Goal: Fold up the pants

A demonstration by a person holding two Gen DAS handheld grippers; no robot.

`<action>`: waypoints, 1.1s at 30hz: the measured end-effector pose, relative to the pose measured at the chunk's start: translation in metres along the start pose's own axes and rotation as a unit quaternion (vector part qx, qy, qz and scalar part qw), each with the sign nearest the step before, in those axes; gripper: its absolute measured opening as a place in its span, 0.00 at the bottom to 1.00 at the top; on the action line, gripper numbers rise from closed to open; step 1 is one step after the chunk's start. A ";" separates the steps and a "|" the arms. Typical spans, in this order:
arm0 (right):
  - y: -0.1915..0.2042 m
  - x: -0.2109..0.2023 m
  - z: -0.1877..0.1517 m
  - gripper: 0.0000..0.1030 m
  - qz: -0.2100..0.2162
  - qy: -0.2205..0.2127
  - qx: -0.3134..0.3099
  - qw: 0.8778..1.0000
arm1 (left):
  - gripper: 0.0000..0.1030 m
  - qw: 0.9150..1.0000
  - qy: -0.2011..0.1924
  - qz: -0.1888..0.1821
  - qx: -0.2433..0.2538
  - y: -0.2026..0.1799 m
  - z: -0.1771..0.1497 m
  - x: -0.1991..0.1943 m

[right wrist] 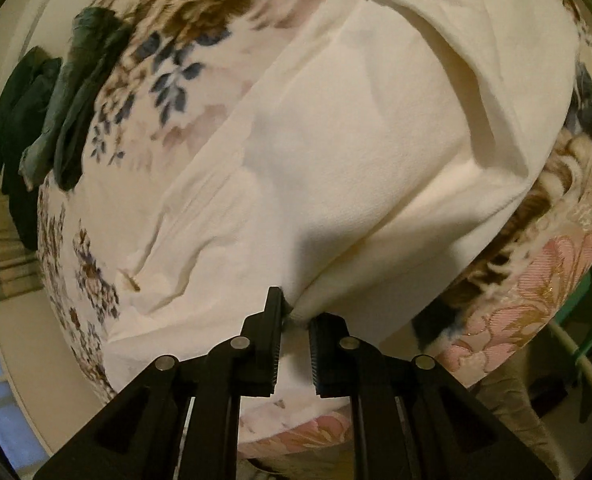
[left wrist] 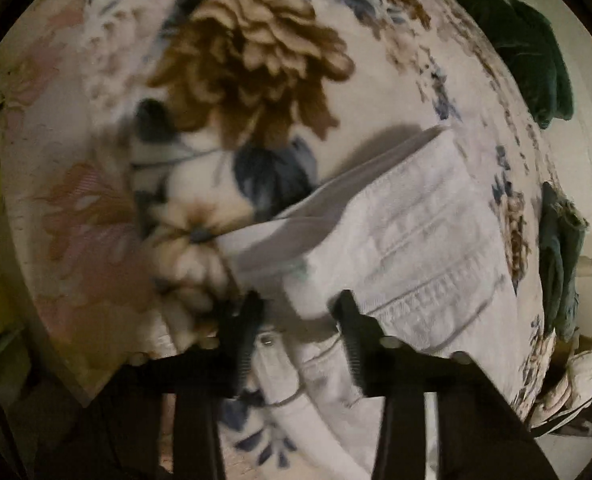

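Two grippers are over one pair of white pants (right wrist: 335, 152), and the whole thing plays out on a bed under a floral blanket (left wrist: 252, 60).

Over on the left, the left gripper (left wrist: 299, 312) hovers low above the waistband end of the pants (left wrist: 407, 248). Its black fingers (left wrist: 349, 320) stand well apart, with the white cloth showing in the gap between them and a small metal button just beside the left-hand finger. The picture is blurred here, so whether either finger touches the fabric, I cannot tell. Ahead of it, the folded part of the pants lifts into a raised, open edge, casting a shadow on the big brown flower of the blanket. At the far right edge of this view, dark green clothes (left wrist: 535, 60) lie heaped at the bed's margin.

Now across to the right. The right gripper (right wrist: 296, 318) sits at the near edge of the pants, fingers only slightly apart, and a bunched fold of white cloth pokes in between their tips. The left-hand finger (right wrist: 274, 320) touches it; a firm pinch, I cannot tell. From there the pants spread away up the blanket (right wrist: 164, 60) in broad, soft folds. The dark green clothes (right wrist: 48, 120) sit at the far left here, well apart from the pants.
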State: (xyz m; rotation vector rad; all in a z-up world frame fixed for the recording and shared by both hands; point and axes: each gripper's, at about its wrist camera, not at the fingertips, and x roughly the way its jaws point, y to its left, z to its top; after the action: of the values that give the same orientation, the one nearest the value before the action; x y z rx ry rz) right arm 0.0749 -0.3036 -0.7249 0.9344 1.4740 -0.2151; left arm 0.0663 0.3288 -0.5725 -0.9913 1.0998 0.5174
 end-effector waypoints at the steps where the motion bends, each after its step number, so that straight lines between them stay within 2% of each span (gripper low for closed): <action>1: 0.002 -0.006 -0.003 0.12 -0.005 -0.004 -0.013 1.000 | 0.24 1.000 -0.002 -0.005 0.004 -0.001 -0.003 -0.003; 4: 0.003 -0.015 -0.008 0.12 -0.002 -0.006 -0.015 1.000 | 0.17 0.999 -0.002 -0.018 0.027 0.002 -0.007 -0.021; 6: 0.002 -0.024 -0.011 0.12 0.011 -0.005 -0.005 1.000 | 0.16 0.999 -0.003 -0.024 0.034 -0.004 -0.006 -0.035; 9: 0.000 -0.038 -0.015 0.11 0.028 -0.005 -0.006 1.000 | 0.15 0.998 -0.033 -0.031 0.041 -0.010 -0.005 -0.064; 12: -0.002 -0.031 -0.015 0.11 -0.005 0.016 -0.030 0.999 | 0.16 0.998 -0.032 -0.010 0.053 -0.009 0.001 -0.057; 14: -0.010 -0.004 -0.010 0.12 -0.036 0.057 -0.044 0.997 | 0.20 0.997 -0.001 0.026 0.073 -0.010 0.001 -0.029; 15: -0.015 0.007 -0.008 0.13 -0.050 0.078 -0.048 0.995 | 0.23 0.995 0.028 0.054 0.081 -0.010 0.000 -0.013; 16: -0.021 0.019 -0.006 0.13 -0.061 0.104 -0.056 0.991 | 0.26 0.992 0.044 0.074 0.087 -0.012 -0.002 -0.005; 17: -0.024 0.020 -0.005 0.14 -0.060 0.110 -0.062 0.990 | 0.26 0.990 0.052 0.084 0.096 -0.016 -0.005 -0.003; 18: -0.025 0.017 -0.004 0.28 -0.056 0.108 -0.066 0.990 | 0.27 0.989 0.046 0.094 0.108 -0.023 -0.008 -0.007; 19: -0.024 0.007 -0.002 0.53 -0.049 0.098 -0.074 0.991 | 0.38 0.985 0.034 0.115 0.126 -0.032 -0.013 -0.014; 20: -0.022 -0.008 0.001 0.64 -0.037 0.081 -0.082 0.993 | 0.51 0.978 0.016 0.144 0.152 -0.046 -0.022 -0.022; 21: -0.021 -0.022 0.004 0.79 -0.033 0.064 -0.087 0.994 | 0.86 0.972 0.005 0.157 0.172 -0.057 -0.028 -0.027; 22: -0.017 -0.043 0.010 0.79 -0.044 0.035 -0.099 0.993 | 1.00 0.967 -0.002 0.168 0.194 -0.071 -0.037 -0.030; 24: -0.010 -0.069 0.023 0.79 -0.062 -0.005 -0.119 0.991 | 1.00 0.954 -0.011 0.178 0.239 -0.103 -0.062 -0.033; 26: -0.001 -0.087 0.051 0.79 -0.108 -0.049 -0.148 0.982 | 1.00 0.942 -0.012 0.184 0.279 -0.134 -0.088 -0.027; 28: 0.004 -0.087 0.086 0.79 -0.146 -0.076 -0.162 0.973 | 1.00 0.929 0.000 0.183 0.322 -0.171 -0.123 -0.009; 29: 0.005 -0.081 0.109 0.79 -0.160 -0.085 -0.164 0.970 | 1.00 0.926 0.007 0.182 0.331 -0.183 -0.132 -0.002; 32: 0.002 -0.044 0.169 0.79 -0.219 -0.064 -0.175 0.958 | 1.00 0.916 0.026 0.172 0.361 -0.225 -0.172 0.021; 33: 0.000 -0.031 0.181 0.73 -0.239 -0.046 -0.186 0.952 | 1.00 0.911 0.024 0.171 0.374 -0.240 -0.186 0.026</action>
State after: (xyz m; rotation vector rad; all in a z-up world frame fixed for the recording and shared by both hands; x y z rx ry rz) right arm 0.2059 -0.4327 -0.7278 0.2515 1.5655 -0.3149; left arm 0.1699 0.0473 -0.5205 -0.1364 1.3764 0.2991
